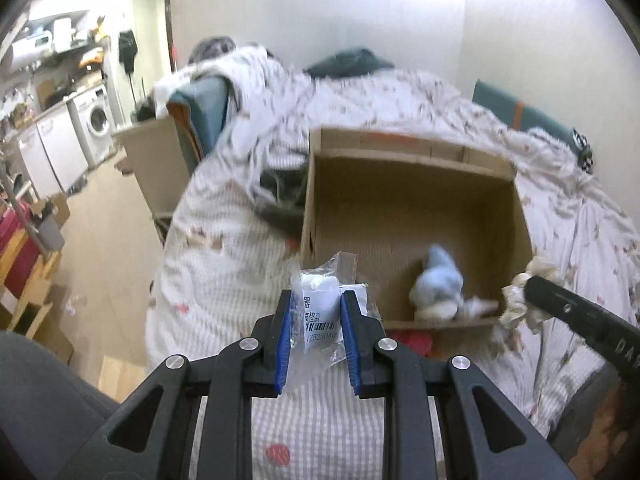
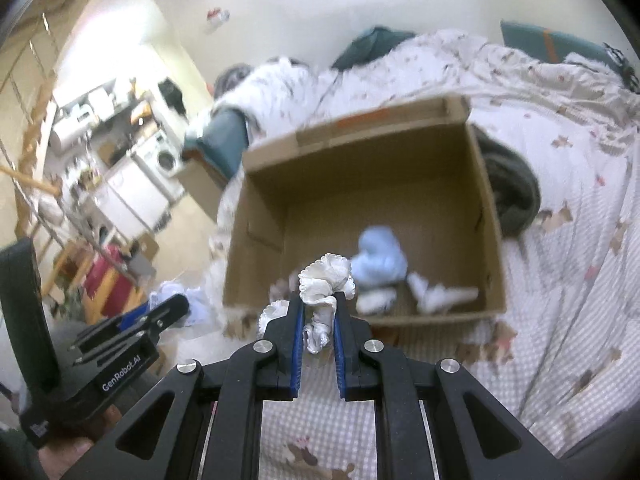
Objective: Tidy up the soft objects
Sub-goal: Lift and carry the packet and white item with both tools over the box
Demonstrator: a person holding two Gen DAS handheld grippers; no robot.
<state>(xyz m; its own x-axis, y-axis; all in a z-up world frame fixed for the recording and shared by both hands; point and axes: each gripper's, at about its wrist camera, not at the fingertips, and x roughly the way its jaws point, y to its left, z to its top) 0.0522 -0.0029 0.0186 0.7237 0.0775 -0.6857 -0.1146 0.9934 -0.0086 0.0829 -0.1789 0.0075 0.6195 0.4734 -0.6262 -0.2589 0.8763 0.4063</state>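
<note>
While one cardboard box [image 2: 486,216] holds two soft items, left claw [image 1: 318,322] pinches one plastic packet [image 1: 320,312], right claw [image 2: 319,320] one scrunchie [image 2: 326,280].

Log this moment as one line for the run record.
left hand-held gripper: shut on plastic packet | right hand-held gripper: shut on white scrunchie | cardboard box: holds blue soft item | both near box front

I'm looking at a bed [image 2: 568,240] covered by a white patterned quilt [image 1: 224,216]. An open cardboard box [image 2: 490,216] sits directly on it. A dark grey garment [image 2: 512,196] lies bunched against the box's side, and teal pillows [image 1: 516,110] rest near the wall at the bed's far end.
</note>
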